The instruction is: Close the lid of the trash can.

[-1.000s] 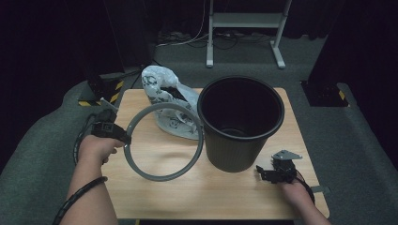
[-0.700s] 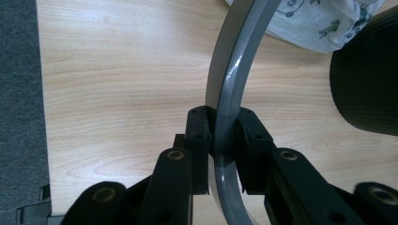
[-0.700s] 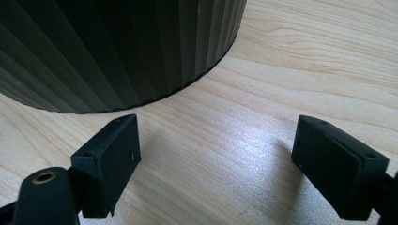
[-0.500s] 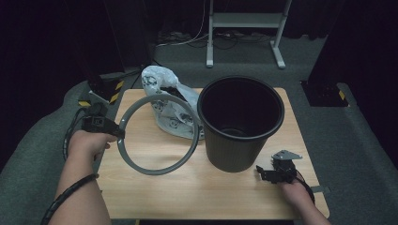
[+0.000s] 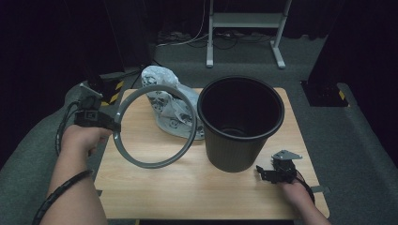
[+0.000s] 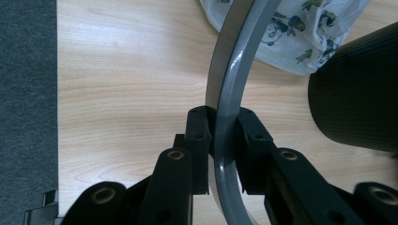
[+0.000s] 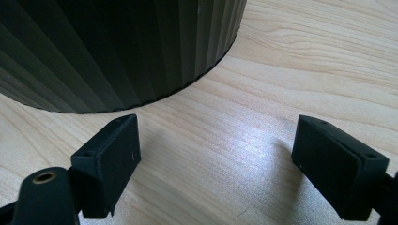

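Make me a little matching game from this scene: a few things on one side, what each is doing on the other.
Things:
1. grey ring
2. black bin
3. printed bag
4. right claw

States:
A. open, empty, low by the bin's base
B. lying crumpled behind the ring
C. clamped in the left claw, tilted up
D. standing upright on the table

Pairs: 1-C, 2-D, 3-B, 4-A

Black tool [image 6: 220,154] jaws, brass-ringed holes, coiled black cable

Glossy grey plastic ring [image 6: 231,89], matt ribbed black bin [image 5: 240,123], pale wood-grain table [image 5: 187,187]
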